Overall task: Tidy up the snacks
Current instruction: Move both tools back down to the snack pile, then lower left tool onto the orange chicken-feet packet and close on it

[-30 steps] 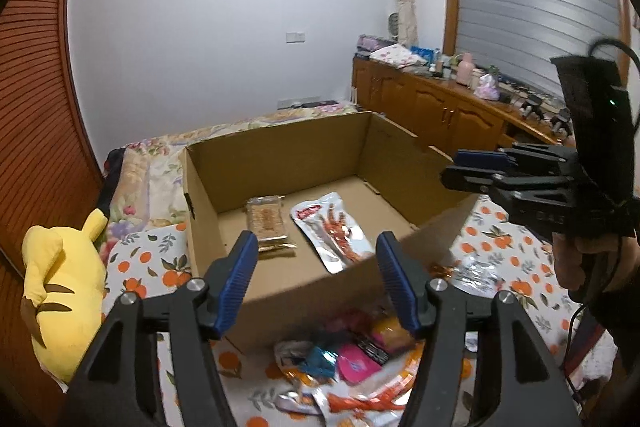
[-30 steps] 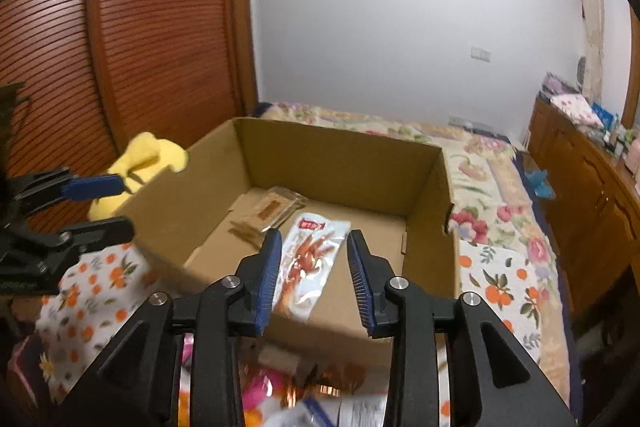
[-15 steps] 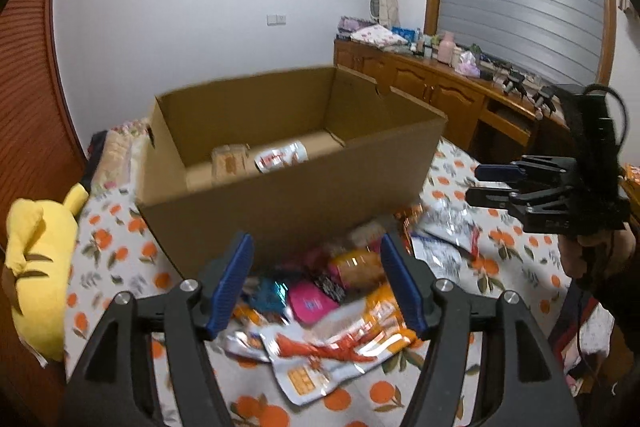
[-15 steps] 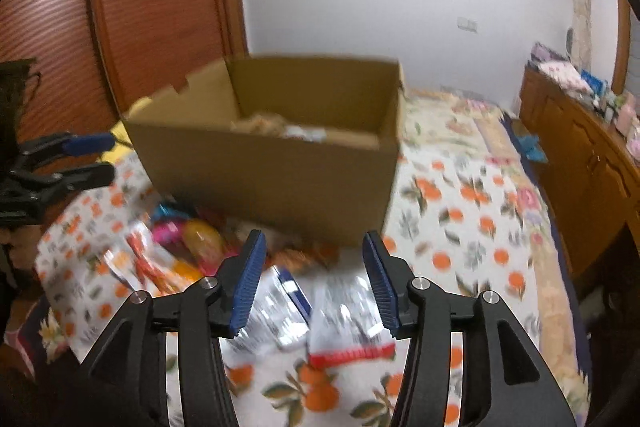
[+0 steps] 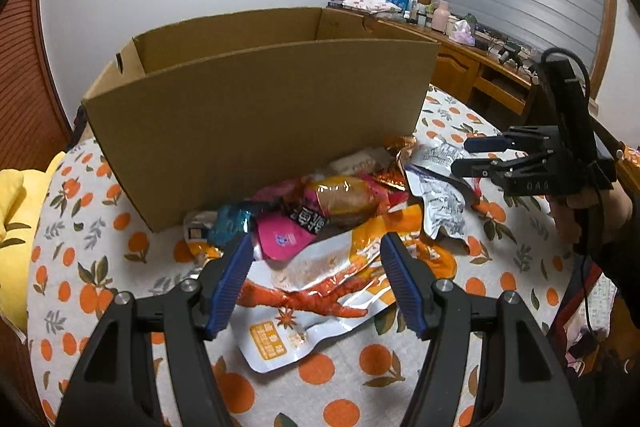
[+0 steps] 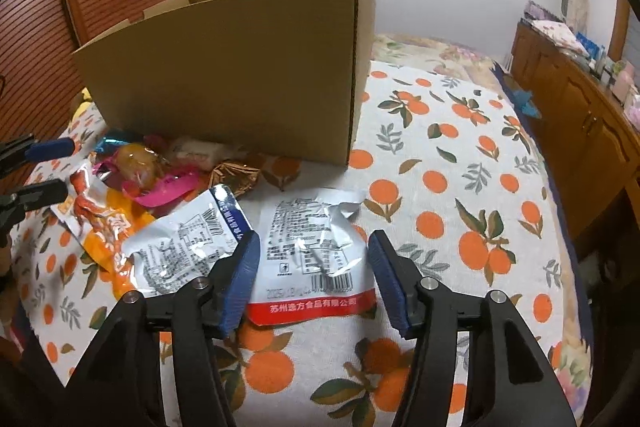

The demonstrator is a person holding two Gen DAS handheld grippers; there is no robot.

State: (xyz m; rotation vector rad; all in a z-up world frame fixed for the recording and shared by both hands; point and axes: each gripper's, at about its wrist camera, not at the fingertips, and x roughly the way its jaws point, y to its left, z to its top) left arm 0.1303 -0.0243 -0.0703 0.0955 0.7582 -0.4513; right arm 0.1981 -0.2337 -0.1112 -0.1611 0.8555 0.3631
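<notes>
Covering the bed, an orange-print sheet (image 5: 100, 291) fills the left wrist view; a cardboard box (image 5: 260, 123) stands far, its contents hidden. Snack packets (image 5: 320, 219) lie heaped near it. The left gripper (image 5: 316, 283) gapes, empty, above an orange packet (image 5: 320, 291).

Right wrist view: the right gripper (image 6: 314, 277) jaws are opening, unloaded, above a silver packet (image 6: 312, 247); wooden cabinets (image 6: 568, 95) line the right.

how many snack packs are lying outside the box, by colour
silver packs: 2
orange chicken-feet pack: 1
pink pack: 1
teal pack: 1
clear pack with brown snack: 1
copper foil pack: 1
pale pack: 1
total: 8, as far as the pile shows
</notes>
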